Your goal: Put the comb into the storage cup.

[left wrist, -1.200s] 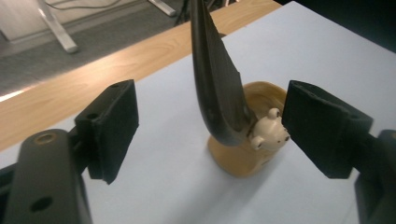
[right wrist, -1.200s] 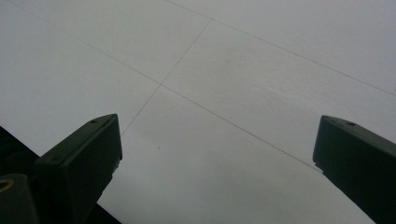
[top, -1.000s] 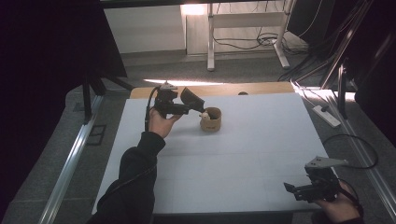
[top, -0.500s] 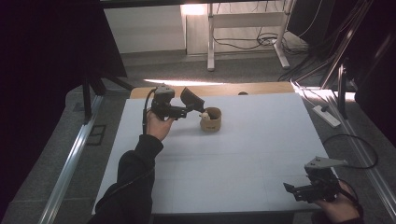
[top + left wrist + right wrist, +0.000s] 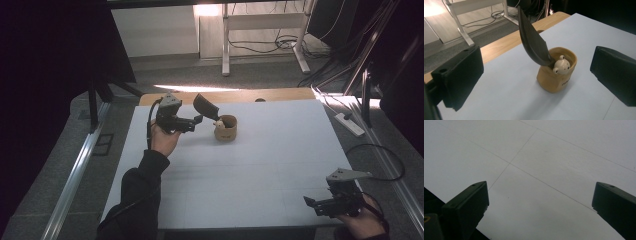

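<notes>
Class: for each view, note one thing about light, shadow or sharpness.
High view: dim overall, with bright glare on the floor at the top and dark edges. Left gripper view: cup sharp, casting a soft shadow on the table; near jaws blurred. Right gripper view: even, flat light on the table, jaws dark.

Lower end of the dark scoop (image 5: 532, 42) hidden inside the tan cup (image 5: 557, 75), behind the bear figure (image 5: 561, 66). Bear's body below the head out of sight in the cup. Lettering low on the cup's near wall too small and cut by the curve, perhaps a brand name. In the high view, the right hand (image 5: 361, 222) is cut off by the bottom edge.
</notes>
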A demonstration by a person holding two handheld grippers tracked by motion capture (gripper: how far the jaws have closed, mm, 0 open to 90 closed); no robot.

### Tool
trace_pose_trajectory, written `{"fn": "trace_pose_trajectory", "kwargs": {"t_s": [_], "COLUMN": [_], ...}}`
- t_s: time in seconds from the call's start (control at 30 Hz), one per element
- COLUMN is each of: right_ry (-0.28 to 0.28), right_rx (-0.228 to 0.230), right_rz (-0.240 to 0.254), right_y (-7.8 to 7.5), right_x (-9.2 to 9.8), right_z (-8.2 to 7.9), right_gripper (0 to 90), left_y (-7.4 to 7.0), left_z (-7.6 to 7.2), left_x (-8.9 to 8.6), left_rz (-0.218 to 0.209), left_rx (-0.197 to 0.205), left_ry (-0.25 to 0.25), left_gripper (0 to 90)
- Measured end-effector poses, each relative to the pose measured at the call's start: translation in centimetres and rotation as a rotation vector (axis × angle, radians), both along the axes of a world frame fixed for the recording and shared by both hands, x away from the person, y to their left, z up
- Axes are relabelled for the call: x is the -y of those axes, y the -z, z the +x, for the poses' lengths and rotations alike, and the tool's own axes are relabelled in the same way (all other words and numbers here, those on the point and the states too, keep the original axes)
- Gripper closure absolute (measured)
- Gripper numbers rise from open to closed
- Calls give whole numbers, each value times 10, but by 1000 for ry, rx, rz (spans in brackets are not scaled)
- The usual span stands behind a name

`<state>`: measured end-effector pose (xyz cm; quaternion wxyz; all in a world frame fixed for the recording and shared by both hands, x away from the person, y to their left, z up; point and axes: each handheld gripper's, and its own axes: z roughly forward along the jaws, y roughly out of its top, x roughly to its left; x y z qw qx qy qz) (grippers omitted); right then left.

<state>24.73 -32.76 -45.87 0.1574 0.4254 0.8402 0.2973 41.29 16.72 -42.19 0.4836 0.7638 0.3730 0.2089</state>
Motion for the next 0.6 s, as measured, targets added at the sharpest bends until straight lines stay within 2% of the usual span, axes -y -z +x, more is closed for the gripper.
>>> {"fn": "trace_pose_trajectory", "kwargs": {"t_s": [0.4, 0.6], "right_ry": [-2, -5], "right_rx": [1, -1], "right_rz": [13, 30], "right_y": [0, -1], "right_x": [1, 2], "right_z": [0, 0], "right_gripper": [0, 0], "left_y": [7, 10], "left_z": [-7, -11], "left_x": [-4, -3], "left_rz": [-30, -29], "left_rx": [-3, -6], "left_ry": [20, 34], "left_gripper": [0, 0]}}
